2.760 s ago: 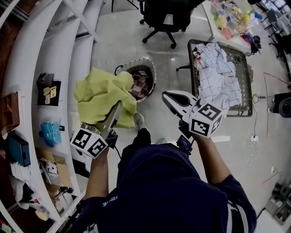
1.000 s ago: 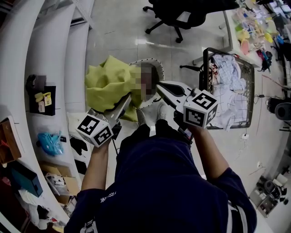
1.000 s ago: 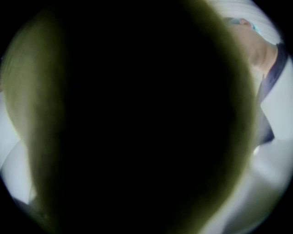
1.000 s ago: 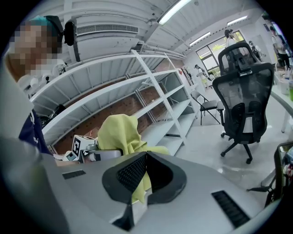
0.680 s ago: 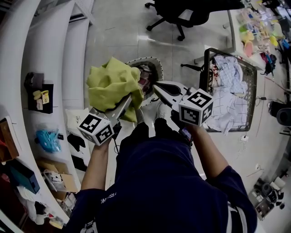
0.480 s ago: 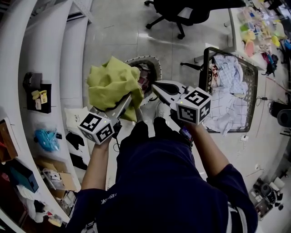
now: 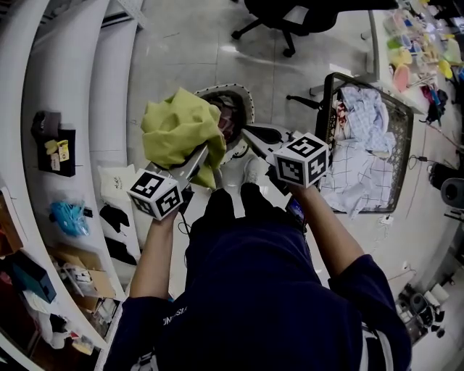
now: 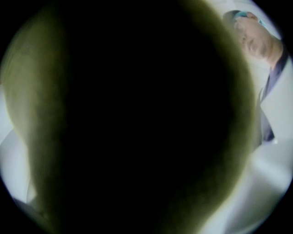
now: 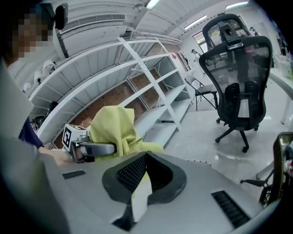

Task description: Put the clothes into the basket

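My left gripper (image 7: 203,152) is shut on a bunched yellow-green cloth (image 7: 176,132). The cloth hangs over the left rim of the round basket (image 7: 245,96) on the floor and hides part of it. A patterned garment (image 7: 227,124) lies inside the basket. The left gripper view is almost wholly covered by the dark cloth (image 8: 32,119). My right gripper (image 7: 249,135) points at the basket from the right, beside the cloth, its jaws shut and empty. In the right gripper view the right gripper (image 9: 146,156) shows its tips touching, and beyond them the left gripper (image 9: 112,147) holds the cloth (image 9: 114,125).
A wire basket (image 7: 403,119) with pale checked clothes stands on the floor at the right. A black office chair (image 7: 286,16) is beyond the round basket. White shelves (image 7: 69,109) curve along the left. My own legs (image 7: 232,206) are just below the grippers.
Both grippers have come lower and closer to the round basket. The yellow-green cloth went with the left gripper and now overlaps the basket's left rim. The right gripper has drawn in beside it.
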A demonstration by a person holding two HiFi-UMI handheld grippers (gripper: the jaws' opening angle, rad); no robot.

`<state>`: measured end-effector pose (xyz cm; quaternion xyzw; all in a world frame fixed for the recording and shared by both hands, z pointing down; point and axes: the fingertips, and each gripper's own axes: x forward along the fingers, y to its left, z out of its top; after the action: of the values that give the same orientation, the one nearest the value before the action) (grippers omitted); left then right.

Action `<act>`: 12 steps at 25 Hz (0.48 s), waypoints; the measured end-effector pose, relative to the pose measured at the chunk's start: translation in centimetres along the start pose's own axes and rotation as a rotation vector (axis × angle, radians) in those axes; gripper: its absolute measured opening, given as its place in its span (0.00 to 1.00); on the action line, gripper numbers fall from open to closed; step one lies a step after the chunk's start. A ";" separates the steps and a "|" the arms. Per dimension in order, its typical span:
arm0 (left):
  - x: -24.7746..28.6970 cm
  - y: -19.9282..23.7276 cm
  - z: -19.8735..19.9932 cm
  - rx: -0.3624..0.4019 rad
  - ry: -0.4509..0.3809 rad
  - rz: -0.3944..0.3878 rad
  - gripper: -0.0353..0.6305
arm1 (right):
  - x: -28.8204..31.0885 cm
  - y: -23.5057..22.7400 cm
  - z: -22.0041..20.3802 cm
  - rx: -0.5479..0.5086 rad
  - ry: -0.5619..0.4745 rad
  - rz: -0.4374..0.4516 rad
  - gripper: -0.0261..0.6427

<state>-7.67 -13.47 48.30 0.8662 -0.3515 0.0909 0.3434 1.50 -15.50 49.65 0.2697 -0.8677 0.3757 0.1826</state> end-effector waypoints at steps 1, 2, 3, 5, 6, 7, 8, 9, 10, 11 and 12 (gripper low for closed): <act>0.4 0.2 -0.3 -0.005 0.007 0.001 0.21 | 0.2 -0.4 -0.2 0.004 0.004 -0.004 0.05; 0.8 0.4 -0.7 -0.008 0.015 0.003 0.21 | 0.4 -0.8 -0.4 0.008 0.008 -0.007 0.05; 1.2 0.7 -1.1 -0.012 0.024 0.004 0.21 | 0.6 -1.2 -0.6 0.012 0.011 -0.010 0.05; 1.9 1.3 -1.9 -0.020 0.040 0.006 0.21 | 1.1 -1.9 -1.0 0.016 0.020 -0.015 0.05; 2.3 1.6 -2.3 -0.025 0.049 0.006 0.21 | 1.4 -2.1 -1.2 0.015 0.027 -0.018 0.05; 2.6 1.9 -2.7 -0.029 0.057 0.006 0.21 | 1.6 -2.3 -1.4 0.013 0.033 -0.022 0.05; 3.0 2.2 -3.1 -0.031 0.065 0.006 0.21 | 1.8 -2.5 -1.6 0.012 0.038 -0.025 0.05; 3.4 2.5 -3.4 -0.033 0.073 0.006 0.21 | 1.9 -2.7 -1.8 0.011 0.041 -0.030 0.05; 3.8 2.8 -3.8 -0.034 0.081 0.008 0.21 | 2.0 -2.9 -1.9 0.012 0.043 -0.034 0.05; 4.1 3.1 -4.2 -0.036 0.090 0.010 0.21 | 2.1 -3.1 -2.1 0.012 0.044 -0.038 0.05; 4.5 3.5 -4.7 -0.036 0.099 0.013 0.21 | 2.2 -3.2 -2.3 0.012 0.046 -0.042 0.05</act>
<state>-6.27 -14.69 55.45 0.8519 -0.3413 0.1294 0.3755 2.00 -16.37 54.07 0.2803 -0.8551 0.3830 0.2087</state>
